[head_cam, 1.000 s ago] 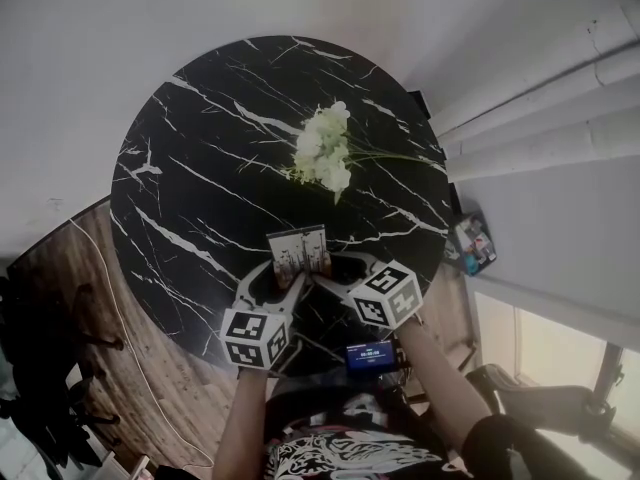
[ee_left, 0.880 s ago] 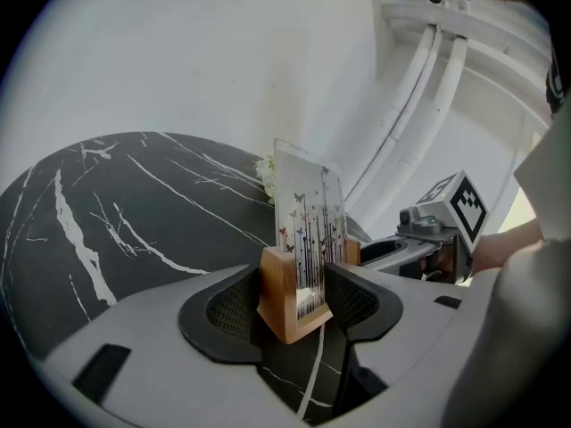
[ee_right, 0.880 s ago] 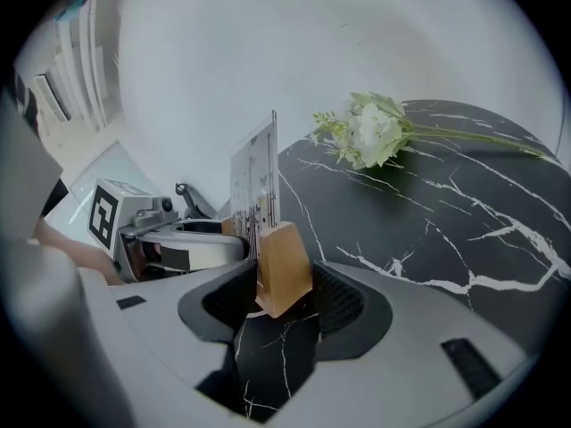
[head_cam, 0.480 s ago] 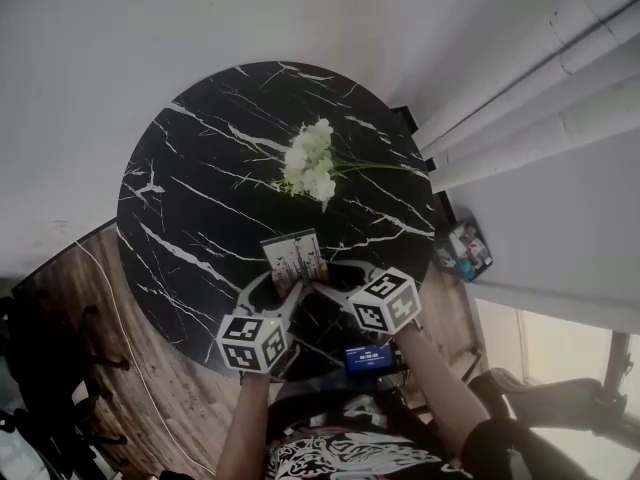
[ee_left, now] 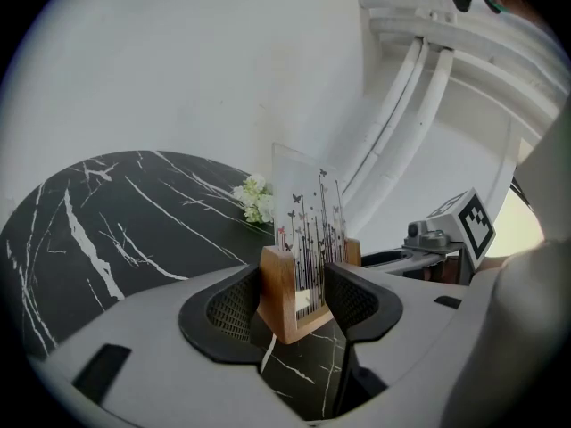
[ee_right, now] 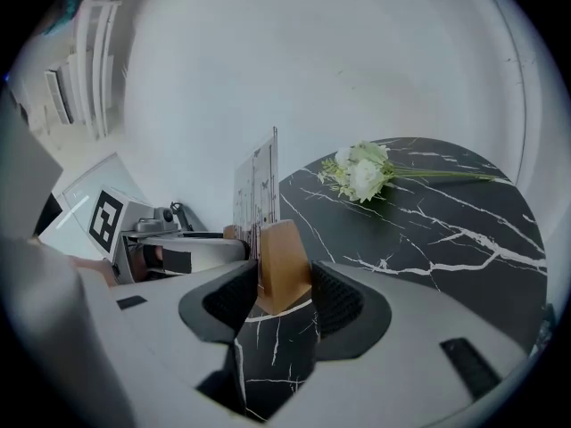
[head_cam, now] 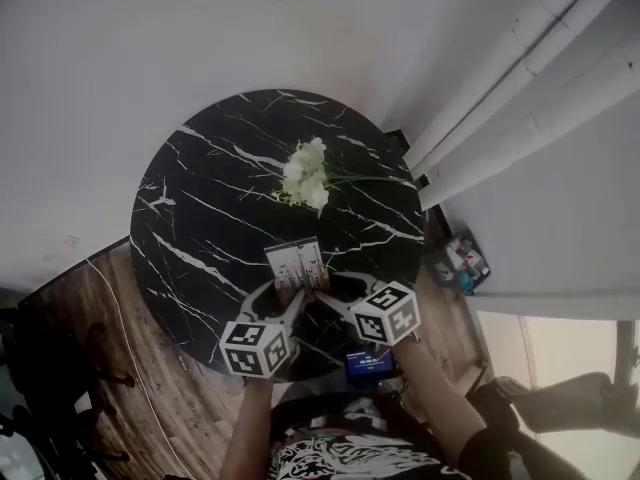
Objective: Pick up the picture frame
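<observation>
The picture frame (head_cam: 296,264) is a clear panel printed with thin stems and butterflies, set upright in a wooden base. It stands over the near edge of the black marble table (head_cam: 200,193). My left gripper (head_cam: 291,299) is shut on the left end of the base (ee_left: 284,294), and my right gripper (head_cam: 320,293) is shut on the right end (ee_right: 282,266). In the left gripper view the panel (ee_left: 310,221) rises between the jaws of that gripper (ee_left: 295,294). The right gripper view shows the panel edge-on (ee_right: 259,194) above that gripper (ee_right: 278,294). Whether the base touches the table I cannot tell.
A bunch of white flowers (head_cam: 305,175) lies at the table's middle, stems pointing right. White curtain folds (head_cam: 520,98) hang at the right, with a small colourful object (head_cam: 461,262) on the floor below. Wooden floor with a thin cable (head_cam: 130,348) is at the left.
The head view has pulled back, so the table looks smaller and lower in the picture. Both grippers keep their hold on the frame's base at the same spot near the table edge.
</observation>
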`<action>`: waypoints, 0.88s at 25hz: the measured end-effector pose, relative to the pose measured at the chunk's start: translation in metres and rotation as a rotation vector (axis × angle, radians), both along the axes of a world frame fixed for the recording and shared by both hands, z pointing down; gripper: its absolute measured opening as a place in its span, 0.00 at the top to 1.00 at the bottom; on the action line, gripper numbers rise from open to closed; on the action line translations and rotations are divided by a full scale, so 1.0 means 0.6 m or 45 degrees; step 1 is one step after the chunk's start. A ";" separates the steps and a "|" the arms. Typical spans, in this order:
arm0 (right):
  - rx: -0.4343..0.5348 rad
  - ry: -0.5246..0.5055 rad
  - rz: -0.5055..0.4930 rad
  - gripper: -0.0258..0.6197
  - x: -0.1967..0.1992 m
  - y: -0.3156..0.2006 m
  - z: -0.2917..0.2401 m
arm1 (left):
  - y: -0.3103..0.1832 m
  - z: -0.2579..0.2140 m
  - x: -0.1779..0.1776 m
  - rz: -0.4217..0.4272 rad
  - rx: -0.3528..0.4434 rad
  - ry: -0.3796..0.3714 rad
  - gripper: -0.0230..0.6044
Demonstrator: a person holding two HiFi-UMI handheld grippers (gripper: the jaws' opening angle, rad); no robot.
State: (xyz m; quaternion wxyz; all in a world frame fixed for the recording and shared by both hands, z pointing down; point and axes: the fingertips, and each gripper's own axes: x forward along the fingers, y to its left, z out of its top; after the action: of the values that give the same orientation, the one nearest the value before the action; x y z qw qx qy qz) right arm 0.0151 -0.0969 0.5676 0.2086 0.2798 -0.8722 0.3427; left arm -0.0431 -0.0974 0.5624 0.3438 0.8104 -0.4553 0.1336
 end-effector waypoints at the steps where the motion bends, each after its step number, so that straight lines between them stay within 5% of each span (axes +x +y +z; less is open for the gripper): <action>1: 0.013 0.001 0.003 0.68 0.001 0.004 -0.007 | 0.004 -0.006 0.001 0.002 0.007 0.001 0.58; 22: 0.177 -0.040 0.132 0.68 0.011 0.077 -0.118 | 0.070 -0.115 0.011 0.082 0.146 -0.021 0.58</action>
State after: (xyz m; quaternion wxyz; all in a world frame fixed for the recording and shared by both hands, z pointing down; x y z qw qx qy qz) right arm 0.0217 -0.0505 0.4970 0.1568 0.3330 -0.8814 0.2960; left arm -0.0366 -0.0556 0.4936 0.2888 0.8417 -0.4388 0.1249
